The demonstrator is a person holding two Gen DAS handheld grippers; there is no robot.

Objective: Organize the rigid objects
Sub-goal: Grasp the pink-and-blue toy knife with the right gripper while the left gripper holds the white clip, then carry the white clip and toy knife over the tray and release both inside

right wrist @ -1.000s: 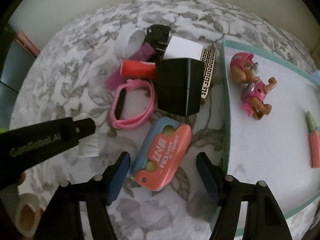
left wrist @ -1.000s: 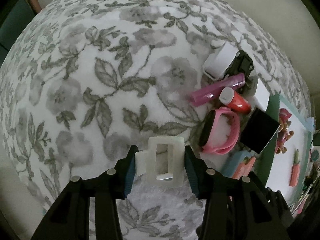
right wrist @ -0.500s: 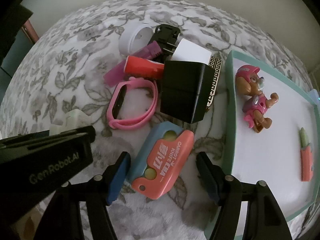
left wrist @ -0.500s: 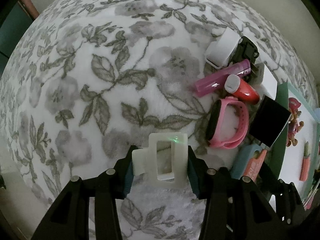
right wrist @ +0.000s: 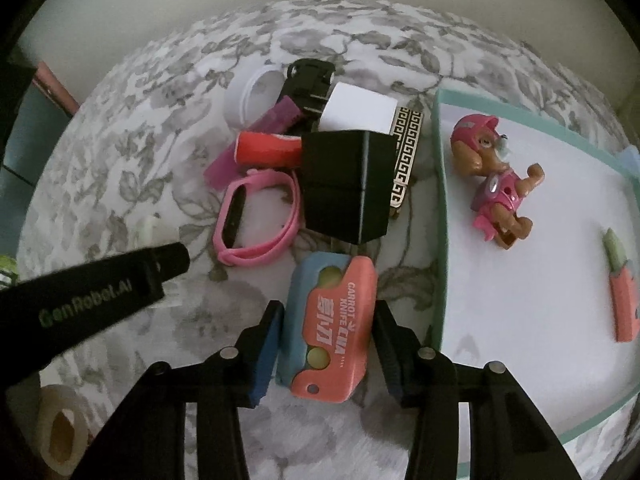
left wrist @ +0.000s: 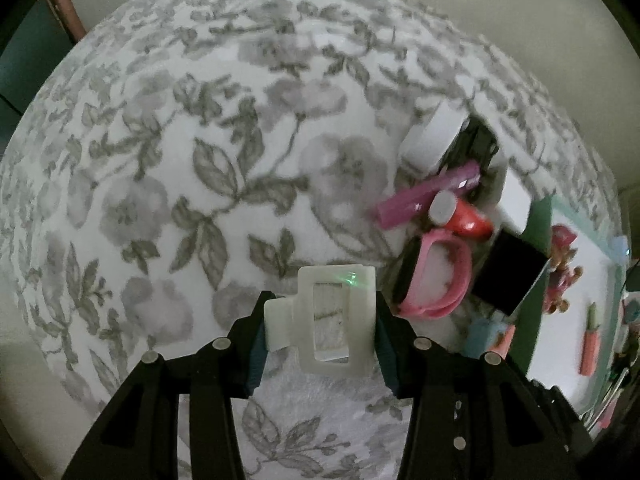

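Two grippers: left gripper [left wrist: 320, 322] clenched on white clip [left wrist: 335, 317]; right gripper [right wrist: 328, 340], jaws released, straddles carrot knife [right wrist: 334, 330]. Advice: close squarely, then carry toward tray [right wrist: 442, 216] at 3 o'clock.

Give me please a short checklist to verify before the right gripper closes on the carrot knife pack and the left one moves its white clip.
1. Carrot knife pack sits between the right gripper fingers: ok.
2. Right jaws around the pack are not yet closed: ok, open.
3. Left gripper grip on the white clip: ok, shut on both sides.
4. Left gripper is away from the right one's path: ok, it is to the left of the pack.
5. Free room in the teal tray beside the toy dog: ok.
6. Pack is free from the black box: cannot tell.
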